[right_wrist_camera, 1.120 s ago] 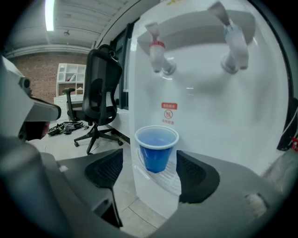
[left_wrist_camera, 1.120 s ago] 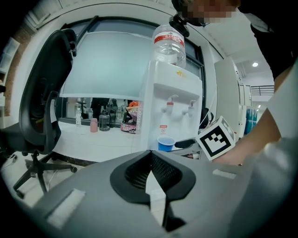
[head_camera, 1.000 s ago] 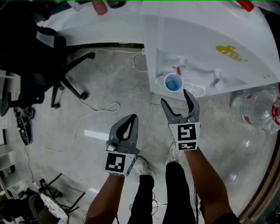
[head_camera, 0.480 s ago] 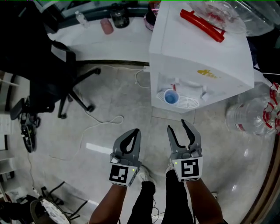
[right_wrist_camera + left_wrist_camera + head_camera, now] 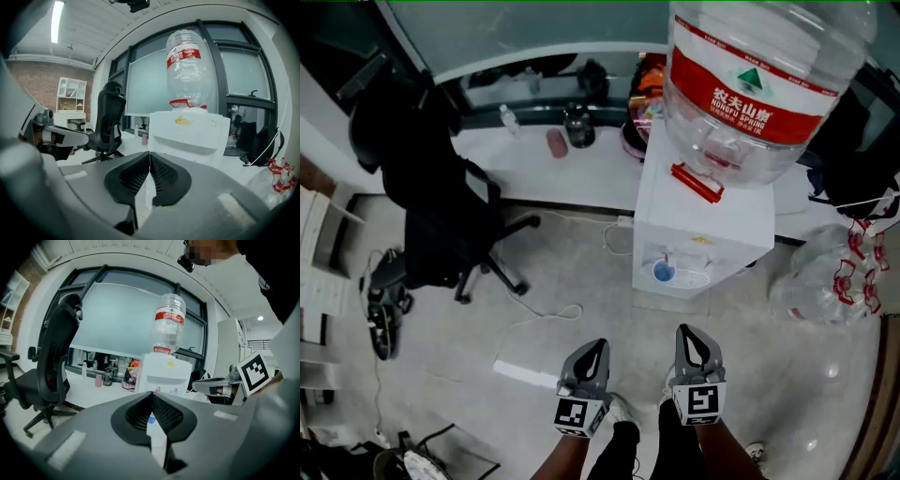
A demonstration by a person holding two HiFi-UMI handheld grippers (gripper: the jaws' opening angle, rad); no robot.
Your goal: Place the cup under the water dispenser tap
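A small blue cup (image 5: pixel 664 272) stands on the drip tray of the white water dispenser (image 5: pixel 703 220), below the left tap. A large clear bottle with a red label (image 5: pixel 755 80) sits on top of the dispenser. Both grippers hang low in the head view, well back from the dispenser, above the floor. My left gripper (image 5: pixel 600 345) is shut with nothing in it. My right gripper (image 5: pixel 683 330) is also shut and empty. In the left gripper view a bit of the blue cup (image 5: pixel 151 418) shows behind the closed jaws. The right gripper view looks at the dispenser (image 5: pixel 187 131).
A black office chair (image 5: pixel 441 216) stands at the left, by a white desk (image 5: pixel 534 164) with small bottles on it. A clear empty bottle with red handles (image 5: pixel 825 281) lies right of the dispenser. A white cable (image 5: pixel 546 315) trails over the floor.
Both grippers have drawn back from the dispenser and risen. The right gripper's jaws, wide open near the cup before, have closed empty. The cup stays on the tray.
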